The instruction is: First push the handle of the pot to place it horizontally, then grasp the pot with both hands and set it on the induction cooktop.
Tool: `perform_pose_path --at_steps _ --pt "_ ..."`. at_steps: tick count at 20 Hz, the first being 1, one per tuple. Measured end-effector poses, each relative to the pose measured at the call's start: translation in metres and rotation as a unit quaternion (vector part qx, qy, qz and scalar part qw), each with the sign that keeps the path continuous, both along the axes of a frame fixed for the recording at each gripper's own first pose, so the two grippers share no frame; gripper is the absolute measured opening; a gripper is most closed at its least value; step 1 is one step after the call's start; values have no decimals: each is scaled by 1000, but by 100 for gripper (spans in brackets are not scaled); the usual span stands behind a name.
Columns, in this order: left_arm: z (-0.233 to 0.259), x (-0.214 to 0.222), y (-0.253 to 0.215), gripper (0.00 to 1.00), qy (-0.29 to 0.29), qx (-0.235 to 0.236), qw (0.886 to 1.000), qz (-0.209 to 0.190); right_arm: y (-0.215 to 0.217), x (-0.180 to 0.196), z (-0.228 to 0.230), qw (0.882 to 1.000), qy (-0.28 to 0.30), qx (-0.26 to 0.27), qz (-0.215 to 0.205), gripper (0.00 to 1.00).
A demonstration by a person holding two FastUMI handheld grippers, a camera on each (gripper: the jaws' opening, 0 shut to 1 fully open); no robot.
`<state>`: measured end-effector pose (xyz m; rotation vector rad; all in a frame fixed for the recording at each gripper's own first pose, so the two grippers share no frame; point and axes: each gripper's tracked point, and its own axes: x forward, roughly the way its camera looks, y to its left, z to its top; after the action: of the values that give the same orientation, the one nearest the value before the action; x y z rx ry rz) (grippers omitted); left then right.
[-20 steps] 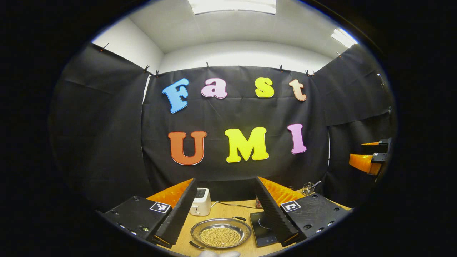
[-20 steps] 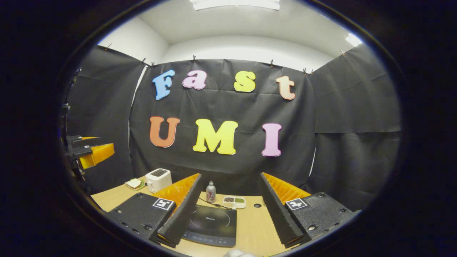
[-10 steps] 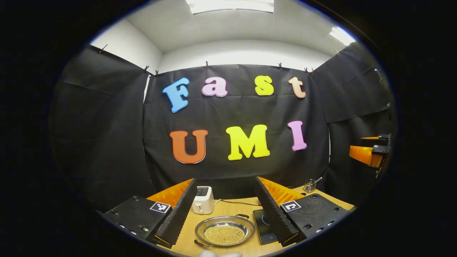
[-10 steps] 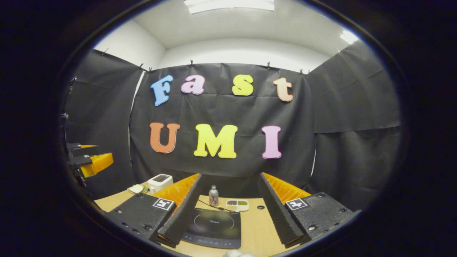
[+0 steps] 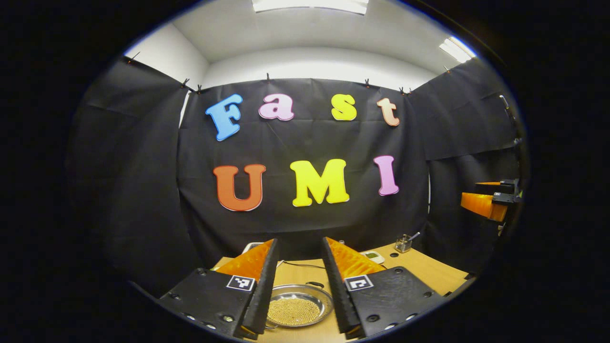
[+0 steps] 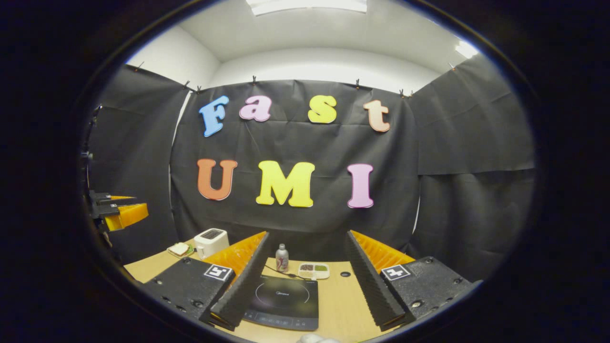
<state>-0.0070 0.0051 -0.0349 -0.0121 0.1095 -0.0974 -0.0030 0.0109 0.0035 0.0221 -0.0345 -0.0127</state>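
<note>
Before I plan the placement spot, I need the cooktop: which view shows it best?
The right gripper view: the induction cooktop lies flat between the open right gripper fingers. In the left gripper view I cannot make it out.

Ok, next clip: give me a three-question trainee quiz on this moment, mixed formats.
1. True or false: the pot already sits on the cooktop.
2. Which lies between the fingers of the right tongs in the right gripper view? A) toaster B) cooktop C) pot
3. Fill in: in the left gripper view, the left tongs frame the ____.

Key: 1 false, as the pot rests on the bare table; 2 B; 3 pot. The toaster stands at the far left of the table, beyond the tongs.
</note>
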Motion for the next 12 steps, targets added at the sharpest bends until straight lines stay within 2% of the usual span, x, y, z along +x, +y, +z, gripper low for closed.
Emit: perform_pose_path --at_steps 2,3,4,5,6,9,12 --pt "-5 3 -2 19 10 -8 1000 -10 1 3 -2 1000 3 0 1 96" --pt "-11 5 0 18 16 -8 1000 -7 1 4 -2 1000 4 -1 2 99" --pt "-19 7 0 0 27 -12 999 -14 2 5 -3 1000 5 -3 2 99" --pt "-27 7 -5 0 40 -18 999 -21 2 7 -4 1000 8 -4 2 96" --pt "-34 6 -7 2 51 -22 998 -30 3 7 -6 1000 9 -3 4 99" --pt "-66 17 1 0 84 -16 996 -32 5 10 -12 1000 19 -5 6 96" --pt "-119 17 9 0 143 -7 989 -25 5 13 -20 999 31 -9 9 96"
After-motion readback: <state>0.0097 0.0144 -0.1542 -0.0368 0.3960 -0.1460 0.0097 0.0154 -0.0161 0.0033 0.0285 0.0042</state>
